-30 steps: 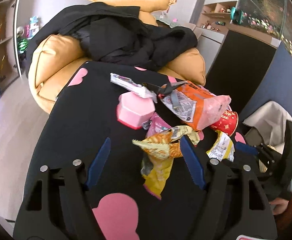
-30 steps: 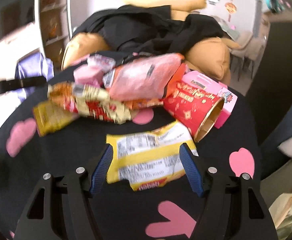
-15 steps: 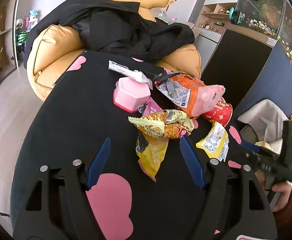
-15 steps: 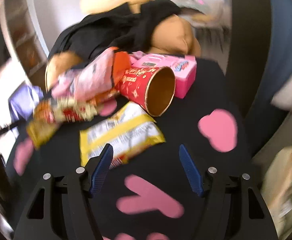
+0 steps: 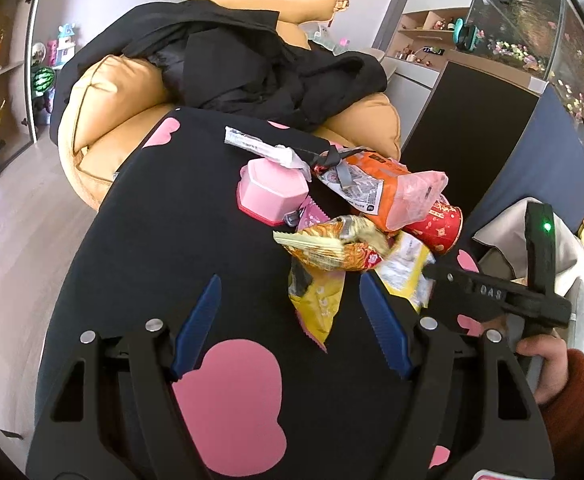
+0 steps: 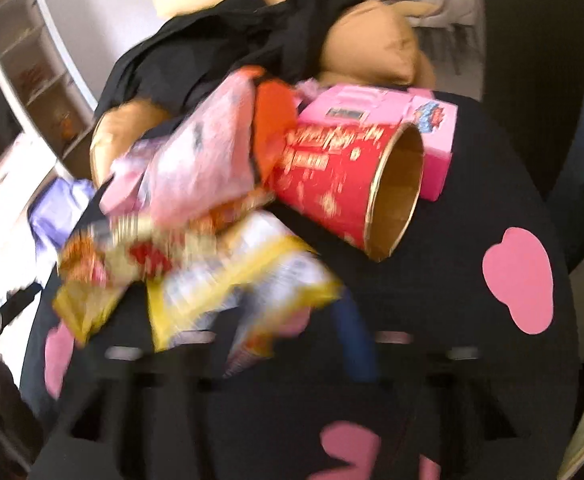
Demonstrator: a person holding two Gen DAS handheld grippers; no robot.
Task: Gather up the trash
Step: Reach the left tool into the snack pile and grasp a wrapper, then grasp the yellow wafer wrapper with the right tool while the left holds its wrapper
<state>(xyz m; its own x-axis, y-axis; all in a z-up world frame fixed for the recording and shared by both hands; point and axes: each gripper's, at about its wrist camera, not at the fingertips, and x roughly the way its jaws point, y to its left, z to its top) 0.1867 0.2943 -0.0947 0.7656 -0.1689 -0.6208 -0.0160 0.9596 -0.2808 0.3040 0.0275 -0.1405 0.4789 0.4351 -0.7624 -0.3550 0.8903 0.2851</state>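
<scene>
The right gripper point(image 6: 292, 332) is closing on a yellow wrapper point(image 6: 235, 284) to bin it, while the left gripper point(image 5: 292, 320) waits wide open.

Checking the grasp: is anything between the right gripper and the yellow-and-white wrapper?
Nothing visible. The right gripper is closing with the yellow-and-white wrapper already between its jaws; the red cup lies beside it, not in the way.

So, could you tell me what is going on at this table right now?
A person is clearing snack trash off a black table with a handheld gripper in each hand. The right gripper is at the yellow-and-white wrapper, its jaws closing around it. The left gripper hangs open over a yellow packet. A red paper cup lies on its side, untouched.
</scene>
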